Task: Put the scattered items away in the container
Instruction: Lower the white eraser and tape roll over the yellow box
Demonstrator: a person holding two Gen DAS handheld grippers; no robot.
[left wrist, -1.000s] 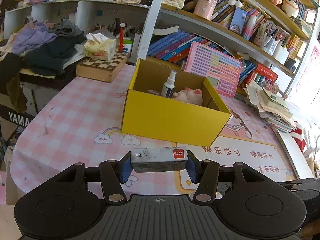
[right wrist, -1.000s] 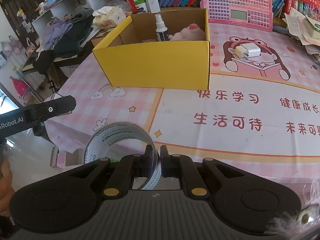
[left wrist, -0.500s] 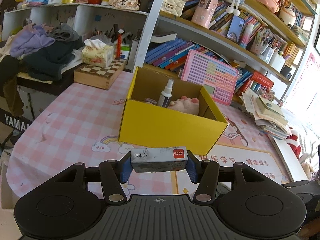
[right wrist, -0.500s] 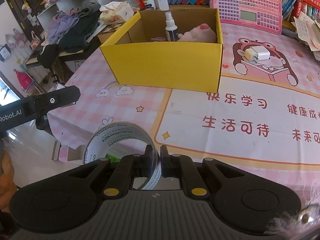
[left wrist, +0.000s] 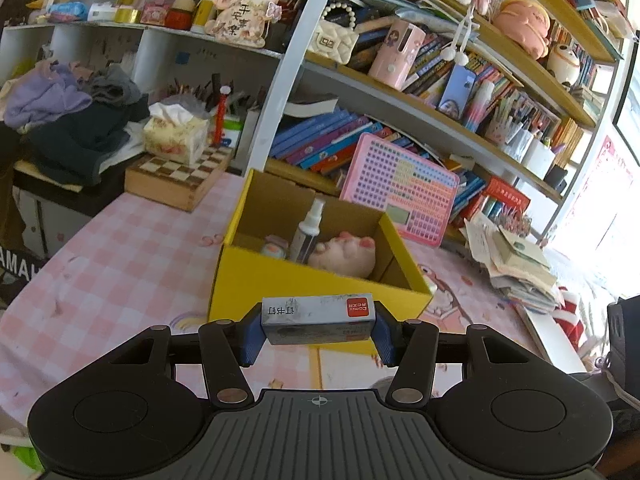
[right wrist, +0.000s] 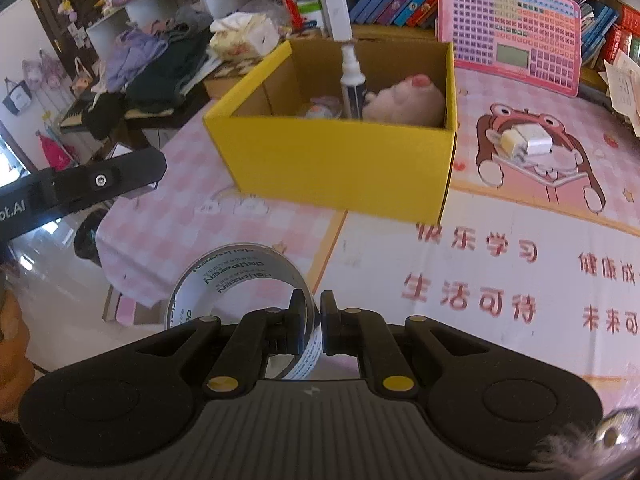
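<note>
left gripper (left wrist: 319, 330) clamps one staple box (left wrist: 318, 319); right gripper (right wrist: 313, 320) pinches one tape roll (right wrist: 240, 278) by its wall — both short of one yellow box (right wrist: 340, 168) holding three things: bottle (right wrist: 352, 80), pig toy (right wrist: 406, 100), small jar (right wrist: 320, 109).

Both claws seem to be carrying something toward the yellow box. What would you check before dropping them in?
1. Left gripper holds the staple box by its ends: ok.
2. Right gripper pinches the tape roll wall: ok.
3. Yellow box open on top: ok.
4. Free room inside beside the spray bottle and pink toy: ok, at the left end.
5. Grippers above the box: not ok, both short of it.
6. White charger left on the table: not ok.
</note>
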